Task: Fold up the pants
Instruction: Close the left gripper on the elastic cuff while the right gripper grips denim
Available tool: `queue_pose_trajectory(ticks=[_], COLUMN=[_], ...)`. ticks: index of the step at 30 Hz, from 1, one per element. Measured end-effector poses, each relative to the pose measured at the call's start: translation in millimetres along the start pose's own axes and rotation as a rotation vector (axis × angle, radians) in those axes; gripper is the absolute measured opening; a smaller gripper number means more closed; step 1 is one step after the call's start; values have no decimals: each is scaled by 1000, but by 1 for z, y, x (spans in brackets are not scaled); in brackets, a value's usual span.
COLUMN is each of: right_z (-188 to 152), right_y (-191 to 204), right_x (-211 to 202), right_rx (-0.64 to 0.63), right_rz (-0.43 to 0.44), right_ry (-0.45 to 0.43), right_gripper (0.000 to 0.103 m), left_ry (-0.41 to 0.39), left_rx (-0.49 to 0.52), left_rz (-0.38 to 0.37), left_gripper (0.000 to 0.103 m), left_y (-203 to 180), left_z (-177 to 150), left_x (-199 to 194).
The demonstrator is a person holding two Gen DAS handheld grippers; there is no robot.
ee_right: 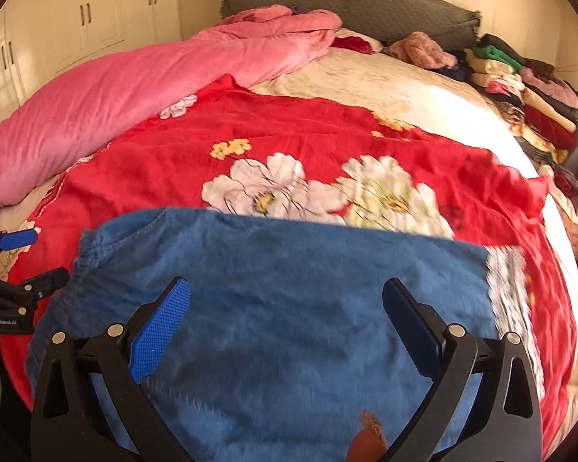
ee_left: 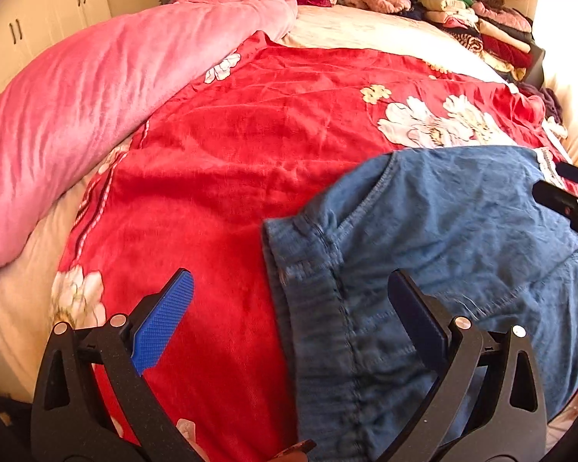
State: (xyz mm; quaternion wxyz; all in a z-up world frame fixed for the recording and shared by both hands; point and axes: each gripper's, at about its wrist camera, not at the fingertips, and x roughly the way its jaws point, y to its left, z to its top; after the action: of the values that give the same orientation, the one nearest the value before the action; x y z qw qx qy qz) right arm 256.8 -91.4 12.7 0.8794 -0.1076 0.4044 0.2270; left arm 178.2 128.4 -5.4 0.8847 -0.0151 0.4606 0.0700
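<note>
One red blanket [ee_right: 327,131] covers the bed. On it, under both grippers, lie the blue pants [ee_right: 289,308], soft and floppy. Left gripper [ee_left: 289,308] and right gripper [ee_right: 285,308] are wide apart, holding nothing. I would pinch the thick waistband [ee_left: 320,308].

Big bed [ee_right: 424,88] ahead w/ a red flower blanket [ee_right: 289,134] on top. Pink quilt [ee_right: 115,92] bunched up far left. Grey headboard [ee_right: 366,4] at the back. Clothes pile [ee_right: 520,84] far right. Cream cupboards [ee_right: 88,19] on the left wall. Bright light comes in from the right.
</note>
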Motion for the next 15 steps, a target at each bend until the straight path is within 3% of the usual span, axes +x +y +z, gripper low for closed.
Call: queue_pose_trajectory(ticks=[5,9,13,15], right_z=[26,43,53,53], right_y=[10,23,32,35], right_x=[34,62,89,102], right_rx=[-77,-181,-253,-286], right_rz=[38,70,73,69], right_ry=[40,79,120,154], right_gripper=[99,99,99,99], left_ry=[6,30,-23,-37], left_rx=[-8,-41,-29,18], left_rz=[3,-47,-111,-104], left_gripper=[95,95,95,95], left_y=[11,21,21,13], left_z=[14,20,22,20], left_x=[23,45,51,57])
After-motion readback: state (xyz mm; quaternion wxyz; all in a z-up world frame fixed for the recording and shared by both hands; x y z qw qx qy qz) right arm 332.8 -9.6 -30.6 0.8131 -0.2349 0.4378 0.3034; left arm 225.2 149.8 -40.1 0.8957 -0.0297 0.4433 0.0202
